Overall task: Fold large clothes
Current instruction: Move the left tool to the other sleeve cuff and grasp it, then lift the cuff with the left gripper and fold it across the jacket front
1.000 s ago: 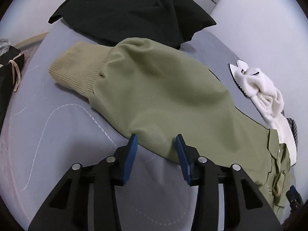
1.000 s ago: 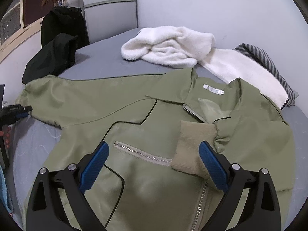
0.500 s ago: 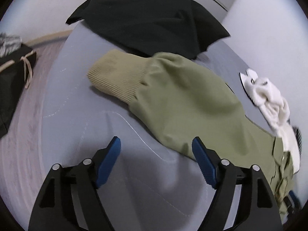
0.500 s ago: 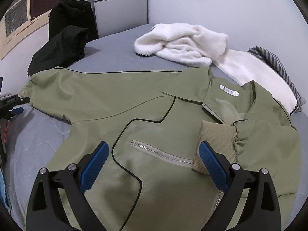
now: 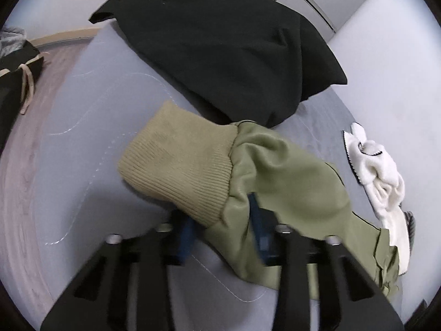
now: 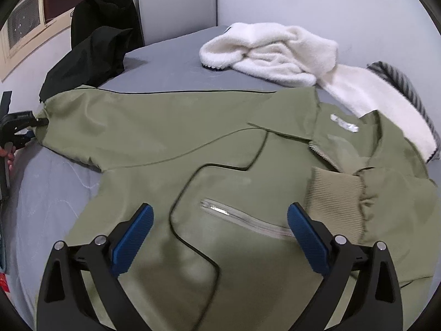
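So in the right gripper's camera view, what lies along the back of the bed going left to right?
Black garment → white fleece → striped cloth at the far right edge. The green jacket spreads in front of all three, so it has no single place in that order.

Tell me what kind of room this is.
Most likely a bedroom. The green jacket lies spread on a bed with a grey quilted cover, a white fleece garment and a black garment lie on it too, and a tall grey cabinet stands behind.
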`<act>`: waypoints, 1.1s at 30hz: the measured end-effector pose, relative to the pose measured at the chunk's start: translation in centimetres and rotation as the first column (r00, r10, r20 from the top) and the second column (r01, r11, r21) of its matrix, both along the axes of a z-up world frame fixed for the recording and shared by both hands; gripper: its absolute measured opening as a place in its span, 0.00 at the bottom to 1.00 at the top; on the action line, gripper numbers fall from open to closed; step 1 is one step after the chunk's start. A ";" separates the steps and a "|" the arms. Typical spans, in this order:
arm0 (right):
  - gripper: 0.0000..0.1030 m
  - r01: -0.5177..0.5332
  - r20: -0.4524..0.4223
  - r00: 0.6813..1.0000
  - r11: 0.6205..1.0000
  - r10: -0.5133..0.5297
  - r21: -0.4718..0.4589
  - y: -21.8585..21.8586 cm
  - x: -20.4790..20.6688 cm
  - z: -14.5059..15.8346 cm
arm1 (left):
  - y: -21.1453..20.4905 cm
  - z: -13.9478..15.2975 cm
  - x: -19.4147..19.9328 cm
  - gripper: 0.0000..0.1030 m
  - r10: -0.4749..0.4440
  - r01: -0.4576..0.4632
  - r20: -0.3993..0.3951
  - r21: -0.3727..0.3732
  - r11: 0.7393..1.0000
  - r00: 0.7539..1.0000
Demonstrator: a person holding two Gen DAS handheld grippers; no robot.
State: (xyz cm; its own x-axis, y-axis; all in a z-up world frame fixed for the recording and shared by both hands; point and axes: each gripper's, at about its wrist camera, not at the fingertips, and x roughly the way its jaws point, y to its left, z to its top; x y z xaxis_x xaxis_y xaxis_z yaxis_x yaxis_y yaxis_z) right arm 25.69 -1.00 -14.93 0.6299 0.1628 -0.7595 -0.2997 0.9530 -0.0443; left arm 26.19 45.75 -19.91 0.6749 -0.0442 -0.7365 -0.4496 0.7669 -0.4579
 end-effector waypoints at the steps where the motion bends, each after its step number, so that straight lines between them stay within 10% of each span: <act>1: 0.93 -0.003 -0.002 1.000 1.000 0.003 0.005 0.3 0.2 -0.1 | -0.2 0.1 0.1 0.27 -0.015 0.015 -0.002 0.019 1.000 1.000; 10: 0.94 -0.065 -0.040 0.997 0.998 0.066 0.025 4.4 2.4 -1.1 | -3.1 5.8 -0.1 0.20 -0.073 0.052 0.087 0.222 0.974 0.994; 23: 0.95 -0.078 -0.127 0.989 0.996 0.071 -0.052 6.9 3.9 -5.2 | -4.8 10.3 -0.5 0.20 -0.154 0.113 0.125 0.285 0.952 0.980; 33: 0.95 -0.041 -0.065 0.997 0.999 0.040 -0.007 5.4 2.0 -1.4 | -7.2 15.0 -0.1 0.20 -0.223 0.162 0.144 0.343 0.925 0.964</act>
